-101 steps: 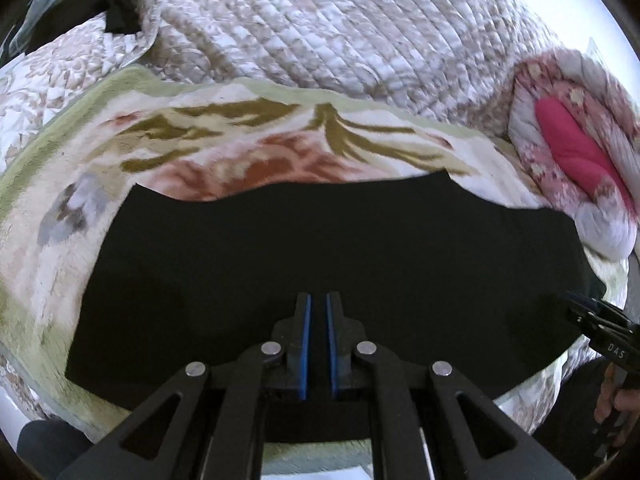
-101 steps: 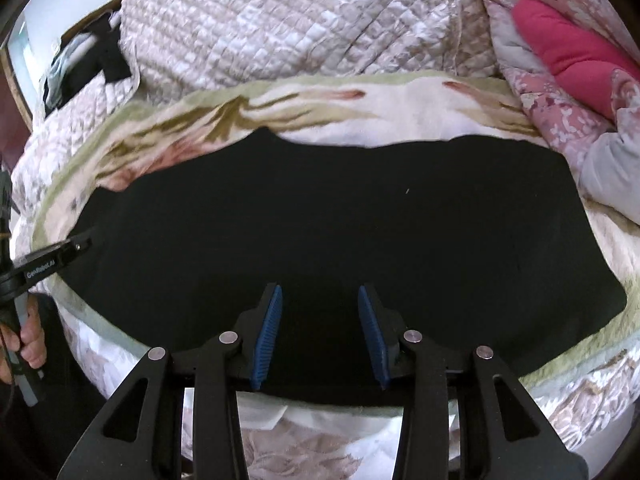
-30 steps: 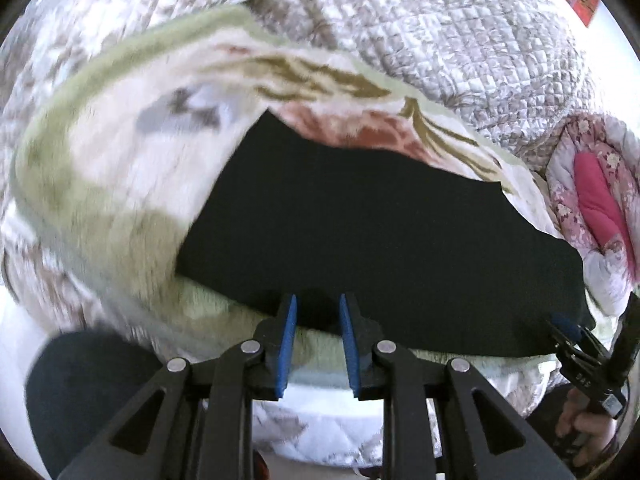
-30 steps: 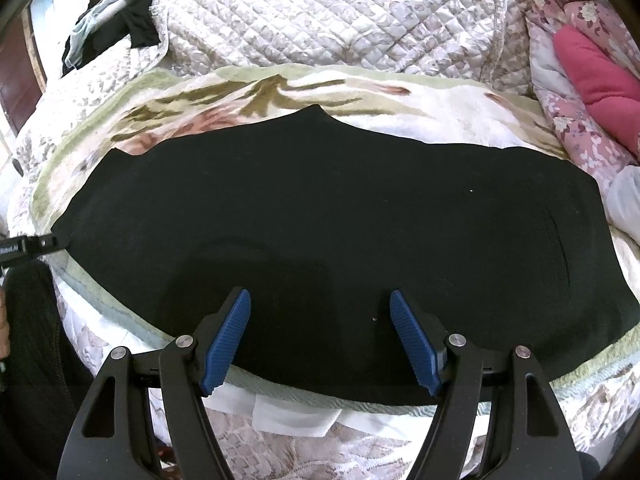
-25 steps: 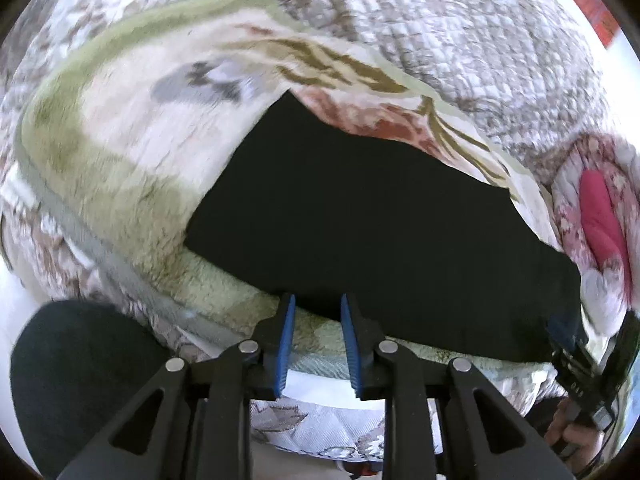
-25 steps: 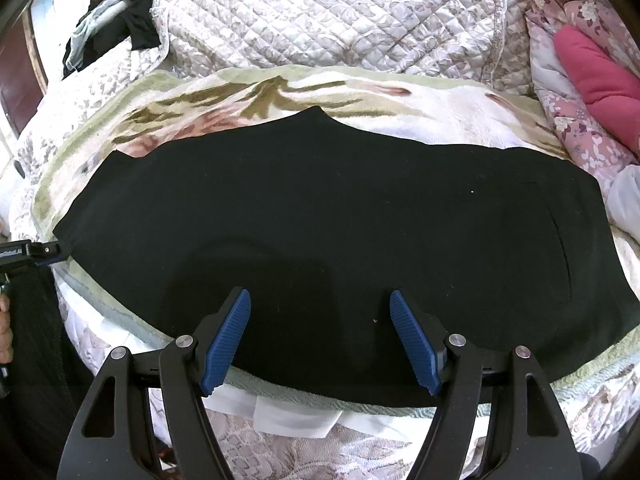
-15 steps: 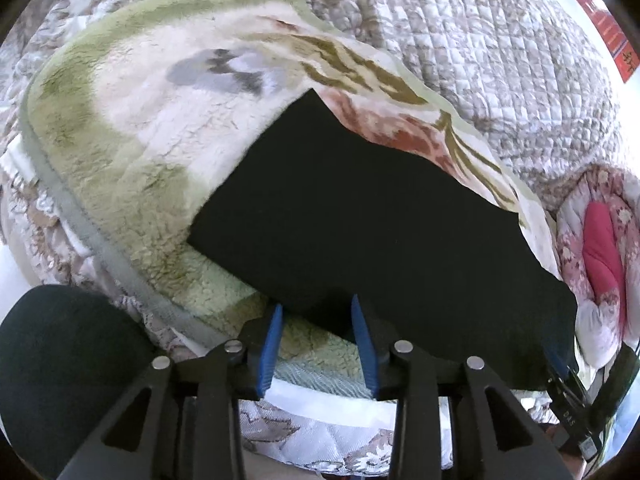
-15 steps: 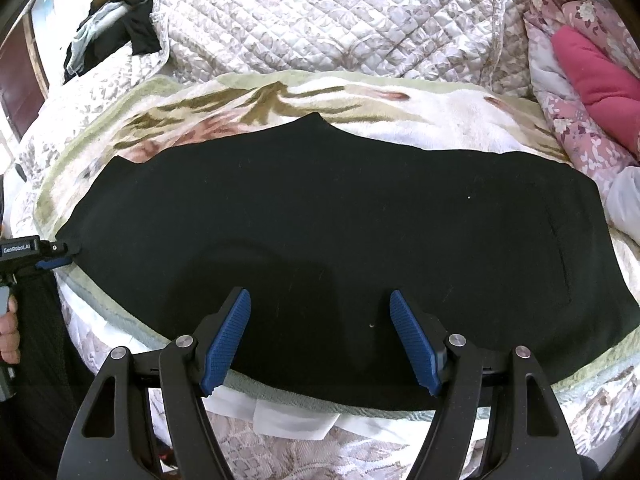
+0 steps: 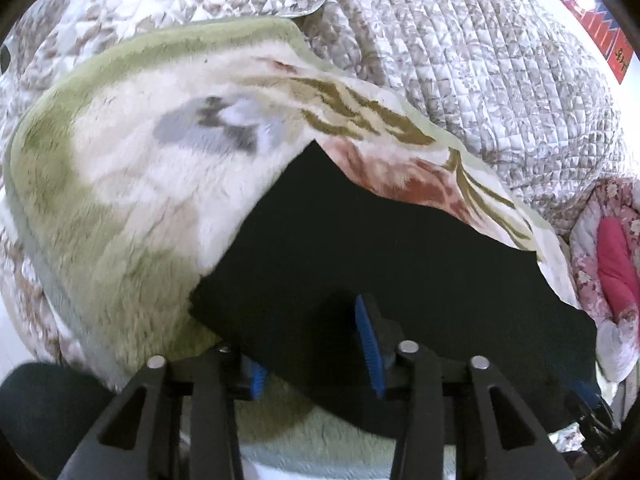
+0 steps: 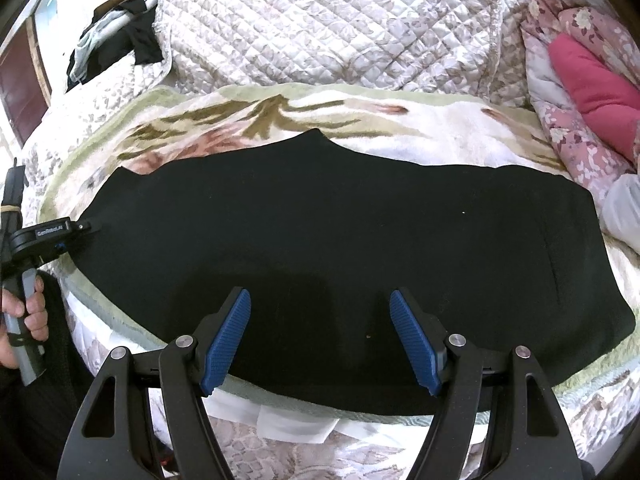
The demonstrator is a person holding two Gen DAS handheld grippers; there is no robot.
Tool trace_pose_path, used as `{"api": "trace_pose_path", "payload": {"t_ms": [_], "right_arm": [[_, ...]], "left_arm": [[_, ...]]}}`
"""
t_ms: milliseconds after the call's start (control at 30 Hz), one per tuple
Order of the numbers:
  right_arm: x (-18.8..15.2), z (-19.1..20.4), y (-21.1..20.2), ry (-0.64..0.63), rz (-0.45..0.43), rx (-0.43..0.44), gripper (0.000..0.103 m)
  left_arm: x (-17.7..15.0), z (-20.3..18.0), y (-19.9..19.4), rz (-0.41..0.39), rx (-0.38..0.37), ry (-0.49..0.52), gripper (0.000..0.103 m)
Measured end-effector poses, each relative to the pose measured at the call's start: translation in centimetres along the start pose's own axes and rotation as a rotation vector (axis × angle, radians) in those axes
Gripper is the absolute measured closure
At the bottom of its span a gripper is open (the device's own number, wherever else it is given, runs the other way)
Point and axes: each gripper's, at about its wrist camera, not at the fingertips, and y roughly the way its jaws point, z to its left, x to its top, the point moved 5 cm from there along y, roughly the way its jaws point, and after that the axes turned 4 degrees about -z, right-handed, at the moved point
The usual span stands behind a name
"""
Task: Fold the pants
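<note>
Black pants [image 10: 340, 216] lie flat, folded lengthwise, across a fleece blanket [image 10: 400, 128] on the bed. My left gripper [image 9: 316, 344] is open at the pants' near left corner [image 9: 224, 304]; the cloth edge lies between its jaws and covers the left blue pad. It also shows in the right wrist view [image 10: 68, 236] at the pants' left end. My right gripper [image 10: 320, 332] is wide open and empty, hovering over the pants' near edge at the middle.
A quilted bedspread [image 10: 320, 24] covers the bed behind the blanket. A pink floral duvet roll [image 10: 580, 80] lies at the right. Dark clothes [image 10: 116, 48] are piled at the far left. The blanket's green edge [image 9: 80, 240] hangs over the bed front.
My left gripper has opened, swung left and come down onto the pants' near left corner, with cloth now between its jaws. My right gripper opened wider earlier and has stayed put.
</note>
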Motion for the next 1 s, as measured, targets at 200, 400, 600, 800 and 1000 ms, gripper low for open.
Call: {"api": "trace_pose_path", "payload": {"t_ms": [200,400,600,800,1000], "right_arm": [[0.0,-0.9,-0.4,0.028,-0.015,-0.004,0.031],[0.1,-2.0,-0.9,0.065,-0.039,-0.01,0.031],[-0.1,-4.1,-2.0,0.115,-0.059,-0.035,0.031],[-0.8,-6.8,-2.9,0.17,-0.062,-0.081,0.031],[-1.1,-8.1,-3.1,0.207,-0.061,-0.094,0.031]], "left_arm": [[1.6,-1.4,-1.1,-0.008,-0.04,0.043,0.097],[3.7,-7.6,-3.3,-0.051,-0.178,0.16,0.097],[2.8,-17.4,-4.0,-0.032,-0.378,0.352,0.097],[-2.7,-25.4,-1.8,0.116,-0.561,0.512,0.097],[-8.4,-27.4,1.5,0.284,-0.586,0.576,0.097]]}}
